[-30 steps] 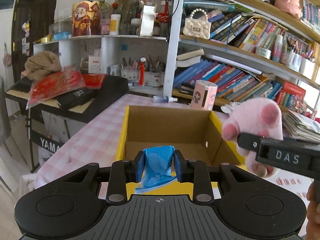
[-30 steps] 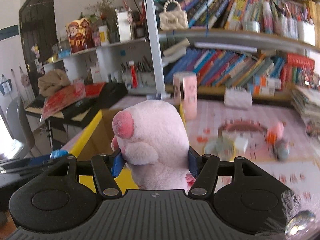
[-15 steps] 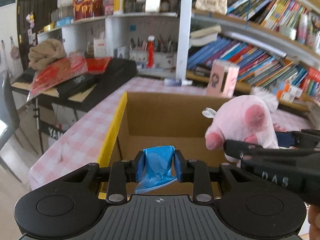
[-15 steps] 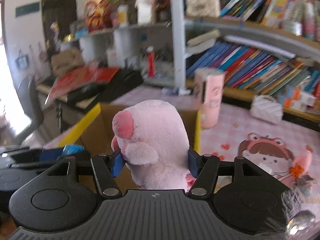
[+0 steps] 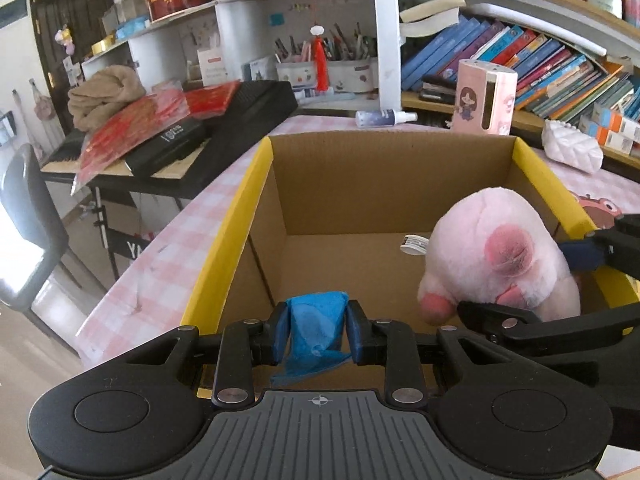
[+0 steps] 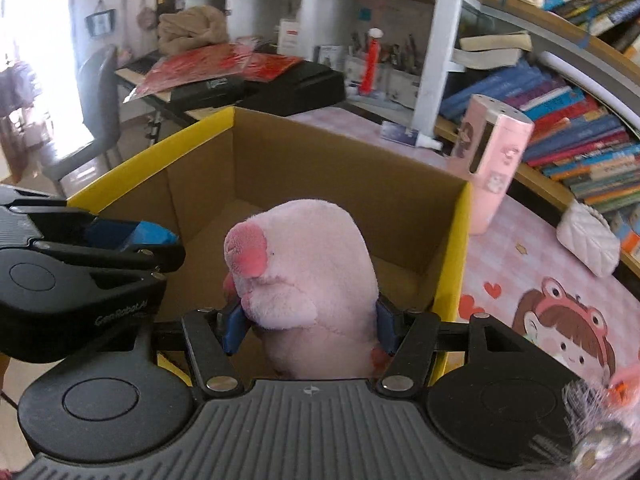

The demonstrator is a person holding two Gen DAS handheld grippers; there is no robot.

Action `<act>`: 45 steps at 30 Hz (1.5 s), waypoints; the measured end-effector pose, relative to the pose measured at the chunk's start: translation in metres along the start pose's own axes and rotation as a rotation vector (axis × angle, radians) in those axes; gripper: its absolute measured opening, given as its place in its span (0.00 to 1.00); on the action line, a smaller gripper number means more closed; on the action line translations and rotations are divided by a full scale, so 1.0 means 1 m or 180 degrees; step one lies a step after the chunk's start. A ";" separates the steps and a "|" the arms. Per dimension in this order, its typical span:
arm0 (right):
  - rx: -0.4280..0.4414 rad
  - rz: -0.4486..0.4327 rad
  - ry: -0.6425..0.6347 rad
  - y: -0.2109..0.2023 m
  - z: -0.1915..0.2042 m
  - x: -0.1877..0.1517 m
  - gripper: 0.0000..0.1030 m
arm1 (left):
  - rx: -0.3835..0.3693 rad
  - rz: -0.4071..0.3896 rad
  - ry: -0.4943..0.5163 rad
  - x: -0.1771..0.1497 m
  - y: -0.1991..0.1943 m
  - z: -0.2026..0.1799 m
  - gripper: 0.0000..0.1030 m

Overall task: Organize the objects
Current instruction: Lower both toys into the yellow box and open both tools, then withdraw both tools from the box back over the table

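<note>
An open cardboard box with yellow rims [image 5: 244, 216] [image 6: 456, 248] stands on the pink checked table. My left gripper [image 5: 318, 334] is shut on a crumpled blue cloth [image 5: 316, 336] and holds it over the box's near edge; it also shows at the left of the right wrist view [image 6: 132, 236]. My right gripper [image 6: 308, 326] is shut on a pink plush toy [image 6: 308, 264] and holds it inside the box opening, on its right side in the left wrist view [image 5: 496, 260].
A pink cartoon canister [image 5: 484, 98] [image 6: 488, 168] and a small spray bottle [image 5: 384, 116] stand behind the box. A white quilted pouch [image 6: 588, 240] lies to the right. A keyboard with red bags [image 5: 160, 124], a chair [image 5: 28, 216] and bookshelves [image 5: 552, 68] surround the table.
Both grippers have moved forward and down over the box. The plush toy has gone from beside the box's right rim to inside its opening. Both grips are unchanged.
</note>
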State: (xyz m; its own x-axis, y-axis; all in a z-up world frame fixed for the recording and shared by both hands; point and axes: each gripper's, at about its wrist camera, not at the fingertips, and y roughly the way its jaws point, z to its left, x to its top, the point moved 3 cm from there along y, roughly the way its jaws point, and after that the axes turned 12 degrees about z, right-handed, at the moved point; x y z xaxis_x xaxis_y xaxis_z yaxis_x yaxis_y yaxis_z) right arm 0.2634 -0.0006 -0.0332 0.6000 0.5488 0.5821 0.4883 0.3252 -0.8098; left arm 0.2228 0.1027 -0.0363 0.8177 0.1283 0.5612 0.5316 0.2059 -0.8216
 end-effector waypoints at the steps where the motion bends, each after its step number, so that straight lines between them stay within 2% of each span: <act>1: 0.0032 -0.0008 -0.0034 0.001 -0.001 0.001 0.60 | 0.0009 0.0005 0.0002 0.000 0.000 0.000 0.26; 8: 0.0190 -0.0056 -0.0234 0.003 -0.005 0.003 0.64 | 0.0082 0.0045 0.0016 0.001 0.003 -0.003 0.26; 18: 0.0367 -0.0120 -0.0442 0.005 -0.018 0.003 0.64 | 0.0062 0.0053 -0.0033 0.001 0.003 -0.011 0.27; 22: 0.0389 -0.0129 -0.0471 0.005 -0.020 0.003 0.63 | 0.0127 0.0036 -0.0062 0.000 0.002 -0.011 0.29; 26: 0.0351 -0.0153 -0.0433 0.005 -0.022 0.003 0.65 | 0.0144 -0.0054 -0.0104 -0.002 -0.004 -0.011 0.36; 30: 0.0252 -0.0240 -0.0286 -0.003 -0.026 0.003 0.69 | 0.0298 -0.0280 -0.0229 -0.003 -0.020 -0.006 0.61; 32: 0.0188 -0.0322 -0.0180 -0.012 -0.027 0.002 0.77 | 0.0218 -0.0374 -0.0318 -0.003 -0.031 -0.002 0.66; 38: 0.0002 -0.0595 0.0119 -0.044 -0.032 -0.004 0.77 | 0.0090 -0.0650 -0.0366 -0.006 -0.059 -0.001 0.73; 45: -0.0197 -0.0732 0.0470 -0.079 -0.029 -0.025 0.80 | -0.0063 -0.0779 -0.0326 -0.017 -0.082 0.000 0.80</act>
State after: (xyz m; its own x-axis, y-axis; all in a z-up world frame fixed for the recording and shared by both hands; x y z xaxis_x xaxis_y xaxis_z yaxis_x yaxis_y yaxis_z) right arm 0.2280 -0.0624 0.0187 0.5524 0.3463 0.7582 0.6575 0.3780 -0.6517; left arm 0.1652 0.0833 0.0212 0.6382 0.1748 0.7497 0.7157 0.2239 -0.6615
